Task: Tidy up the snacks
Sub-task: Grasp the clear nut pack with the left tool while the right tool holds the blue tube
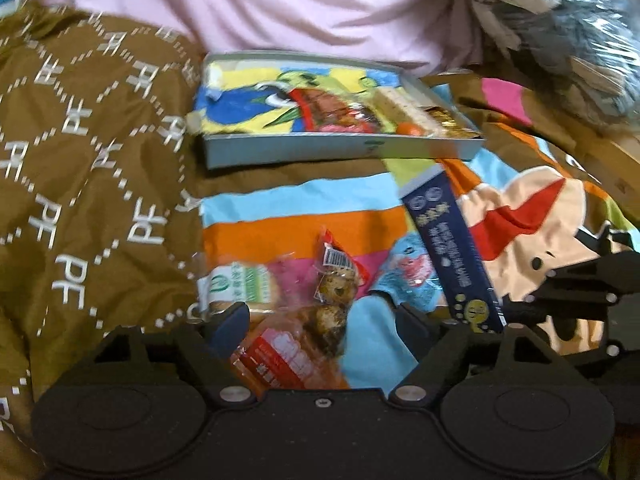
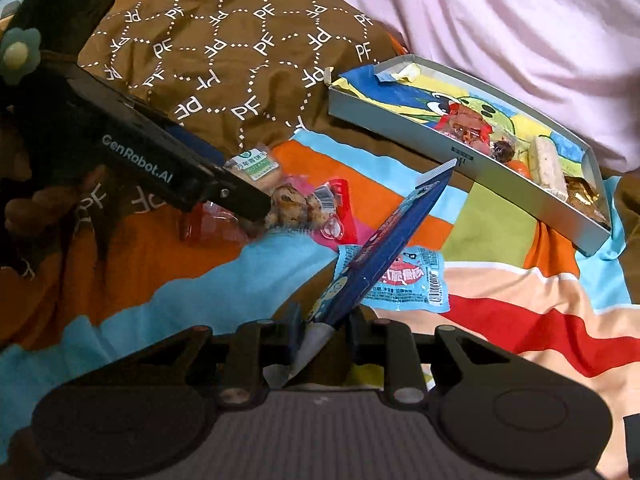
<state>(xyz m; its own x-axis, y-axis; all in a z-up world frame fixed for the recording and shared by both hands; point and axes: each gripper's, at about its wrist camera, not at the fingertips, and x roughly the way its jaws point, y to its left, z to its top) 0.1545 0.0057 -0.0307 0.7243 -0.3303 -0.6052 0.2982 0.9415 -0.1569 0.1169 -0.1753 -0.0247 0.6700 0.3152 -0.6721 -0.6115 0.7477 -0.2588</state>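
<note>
A shallow grey tray [image 1: 280, 152] [image 2: 384, 120] lies on the bed and holds several snacks at its right end. My right gripper [image 2: 320, 322] is shut on a long dark blue packet [image 2: 384, 232] [image 1: 452, 240] and holds it tilted up toward the tray. My left gripper [image 1: 320, 320] is open over a pile of snacks: a clear pack of brown round pieces [image 1: 334, 292] [image 2: 296, 204], an orange-red packet [image 1: 280, 356] and a green-labelled biscuit pack [image 1: 244, 284] [image 2: 256, 166]. A light blue packet [image 2: 400, 280] lies under the dark blue one.
A colourful striped cartoon blanket [image 2: 520, 320] covers the bed. A brown quilted "PF" cover [image 1: 80, 160] [image 2: 240, 60] is bunched at the left. A pink sheet [image 1: 280, 0] lies behind the tray. A plastic-wrapped bundle [image 1: 560, 20] sits at the far right.
</note>
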